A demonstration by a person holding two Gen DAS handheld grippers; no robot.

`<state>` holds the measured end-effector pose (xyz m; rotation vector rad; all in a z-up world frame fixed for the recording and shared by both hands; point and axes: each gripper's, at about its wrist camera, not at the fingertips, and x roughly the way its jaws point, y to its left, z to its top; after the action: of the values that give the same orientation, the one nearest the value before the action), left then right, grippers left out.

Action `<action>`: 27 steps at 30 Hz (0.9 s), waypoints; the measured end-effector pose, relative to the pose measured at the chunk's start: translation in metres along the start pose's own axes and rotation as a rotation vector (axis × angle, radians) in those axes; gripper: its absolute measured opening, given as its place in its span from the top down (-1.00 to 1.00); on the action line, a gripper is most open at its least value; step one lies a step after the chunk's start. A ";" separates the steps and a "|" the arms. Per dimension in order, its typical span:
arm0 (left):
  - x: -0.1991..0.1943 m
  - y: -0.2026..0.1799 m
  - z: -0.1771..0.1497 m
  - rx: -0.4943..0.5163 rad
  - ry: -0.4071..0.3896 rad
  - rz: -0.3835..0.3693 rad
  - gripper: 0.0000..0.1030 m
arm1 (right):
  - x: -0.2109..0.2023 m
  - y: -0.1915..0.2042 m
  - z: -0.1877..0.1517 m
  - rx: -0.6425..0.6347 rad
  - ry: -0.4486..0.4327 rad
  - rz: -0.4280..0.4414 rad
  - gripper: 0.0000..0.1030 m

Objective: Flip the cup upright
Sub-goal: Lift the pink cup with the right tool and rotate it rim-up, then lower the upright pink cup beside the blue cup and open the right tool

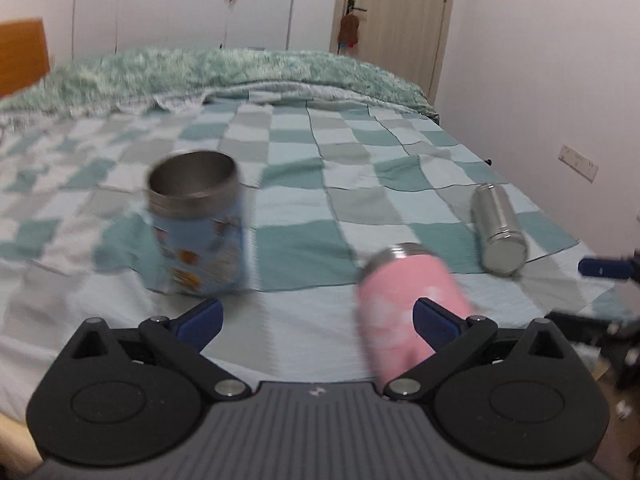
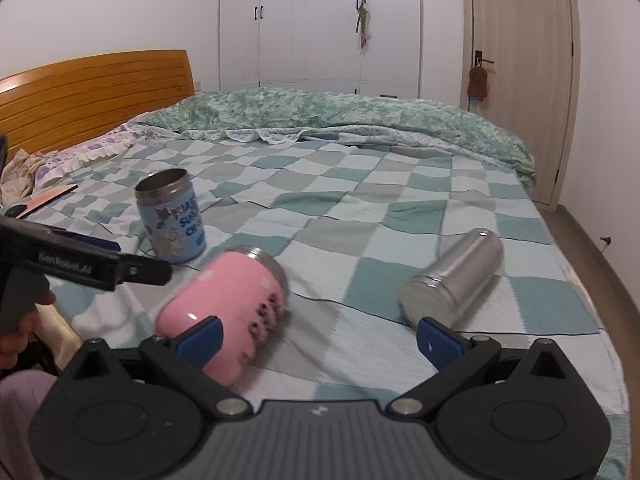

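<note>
A blue cartoon cup (image 1: 198, 228) (image 2: 172, 216) stands upright on the checked bed sheet, mouth up. A pink cup (image 1: 408, 312) (image 2: 228, 312) lies on its side near the bed's front edge. A silver cup (image 1: 500, 228) (image 2: 452, 280) lies on its side to the right. My left gripper (image 1: 318, 322) is open and empty, between the blue and pink cups, its right finger in front of the pink cup. My right gripper (image 2: 318, 340) is open and empty, between the pink and silver cups. The left gripper's body (image 2: 80, 264) shows at the left in the right wrist view.
The bed has a checked sheet (image 2: 360, 208), a green quilt (image 2: 320, 116) bunched at the far side, and a wooden headboard (image 2: 92, 88). Pillows and a flat pink item (image 2: 48, 200) lie at the left. A wardrobe and a door stand behind.
</note>
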<state>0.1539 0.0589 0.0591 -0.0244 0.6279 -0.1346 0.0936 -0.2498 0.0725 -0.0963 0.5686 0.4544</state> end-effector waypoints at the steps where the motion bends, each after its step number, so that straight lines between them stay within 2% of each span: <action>1: 0.000 0.008 -0.001 0.017 -0.002 0.008 -1.00 | 0.004 0.005 0.004 0.004 0.009 0.002 -1.00; 10: 0.017 0.043 -0.008 0.179 0.005 0.014 -1.00 | 0.067 0.042 0.040 0.106 0.177 0.001 -1.00; 17: 0.034 0.066 -0.010 0.154 0.012 -0.017 -1.00 | 0.128 0.055 0.063 0.191 0.357 -0.039 -1.00; 23: 0.041 0.073 -0.009 0.145 0.006 -0.044 -1.00 | 0.175 0.051 0.066 0.295 0.545 -0.046 -1.00; 27: 0.044 0.076 -0.009 0.137 0.005 -0.050 -1.00 | 0.192 0.052 0.064 0.317 0.605 -0.070 -0.94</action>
<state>0.1935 0.1287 0.0214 0.0923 0.6220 -0.2259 0.2463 -0.1153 0.0241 0.0544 1.2208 0.2559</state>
